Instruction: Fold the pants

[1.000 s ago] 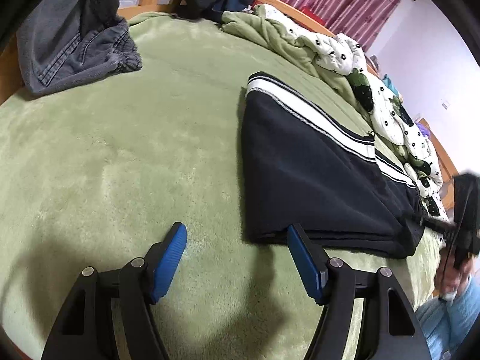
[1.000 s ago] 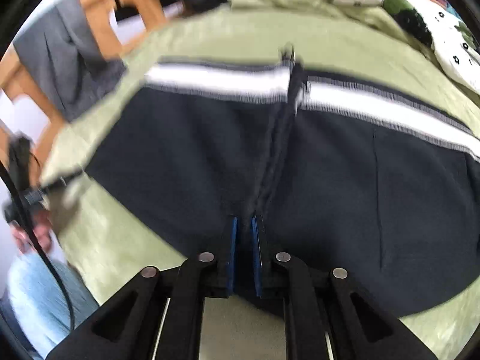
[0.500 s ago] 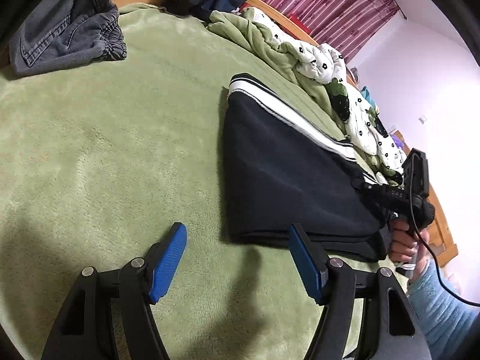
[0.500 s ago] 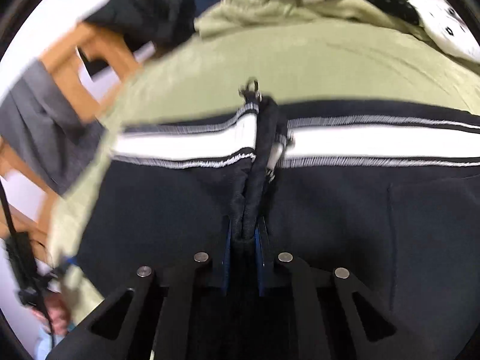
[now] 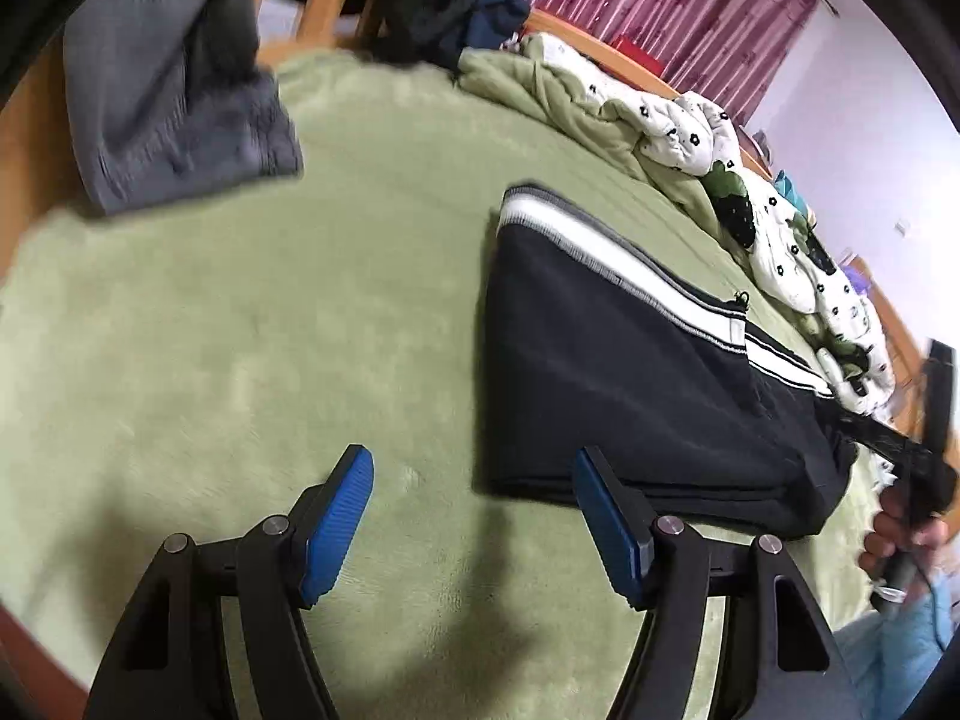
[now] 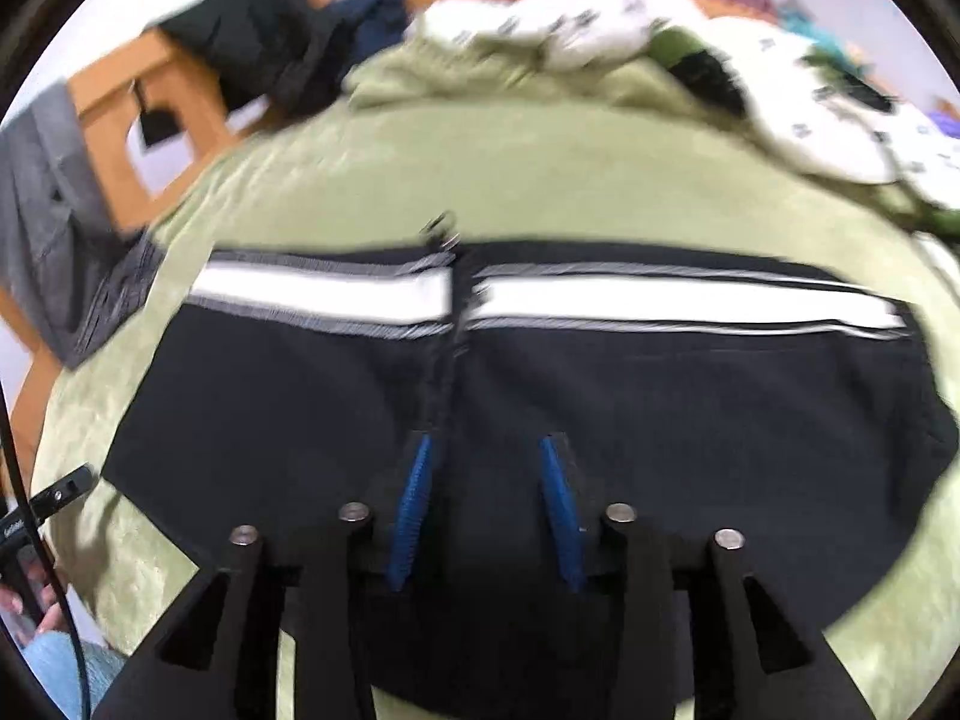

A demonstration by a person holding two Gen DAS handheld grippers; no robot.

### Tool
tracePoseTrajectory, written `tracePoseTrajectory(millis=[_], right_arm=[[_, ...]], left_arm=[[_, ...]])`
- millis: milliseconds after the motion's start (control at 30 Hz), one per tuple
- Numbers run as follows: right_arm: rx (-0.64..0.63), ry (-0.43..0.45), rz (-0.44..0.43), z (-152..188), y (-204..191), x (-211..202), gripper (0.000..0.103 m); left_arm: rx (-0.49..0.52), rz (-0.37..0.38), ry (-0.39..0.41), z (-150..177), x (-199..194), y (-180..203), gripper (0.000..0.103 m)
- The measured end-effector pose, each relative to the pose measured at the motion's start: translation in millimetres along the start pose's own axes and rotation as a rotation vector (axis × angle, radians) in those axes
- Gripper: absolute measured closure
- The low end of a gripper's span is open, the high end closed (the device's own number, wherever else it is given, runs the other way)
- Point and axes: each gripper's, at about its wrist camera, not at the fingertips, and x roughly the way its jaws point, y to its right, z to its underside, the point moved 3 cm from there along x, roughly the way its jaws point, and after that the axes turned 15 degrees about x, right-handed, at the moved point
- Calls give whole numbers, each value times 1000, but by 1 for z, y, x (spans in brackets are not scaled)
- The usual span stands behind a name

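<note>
Left gripper (image 5: 471,501) low in the left wrist view, blue pads (image 5: 339,525) spread wide apart, holding nothing, hovering over bare green blanket (image 5: 240,330). Just beyond the right-hand pad, at centre right of that frame, the near edge of the folded black pants (image 5: 630,396), lying flat on the blanket, white striped waistband (image 5: 606,252) running along the far side toward the right edge. At upper left of the same frame, grey garment (image 5: 174,96) draped over a wooden frame; along the top right, rumpled white floral quilt (image 5: 690,120) and dark red curtain (image 5: 690,6). Right gripper (image 6: 487,468) at bottom centre of the blurred right wrist view, blue pads (image 6: 414,504) parted with a clear gap, nothing between them, poised directly above the pants (image 6: 660,420). A raised ridge of black fabric running up from beside the left pad to the waistband (image 6: 660,300) across mid-frame. Green blanket (image 6: 540,180) beyond it; wooden chair (image 6: 144,126) at upper left; the other gripper's handle at far lower left.
</note>
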Motion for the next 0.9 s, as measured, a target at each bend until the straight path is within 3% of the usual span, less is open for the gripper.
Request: tracePoseTrajectory(millis=[167,400,500,600,700,800,900], right_arm=[[130,-7,-45,3,31,-44,53],[112,20,-61,16,53,-91,53],[88,64,-42,21,63,-106,53],[71,96,-38,24,67,-110,53],[94,85,-72,27,71,-104,53],[120,98,-104,29,70,-94,53],[132,101,-82,29,68,-76,53]], left_arm=[[20,43,55,-34,-42,28,37],[61,93,94,-65,-86,89,37],[43,162,65,-68,-85,111,37],[6,174,51,-62,-76,120,37],[24,87,72,-43,-70,119,37],[-18,55,78,-20,-64,99,37],[-104,64,73,-8,-50,69,37]])
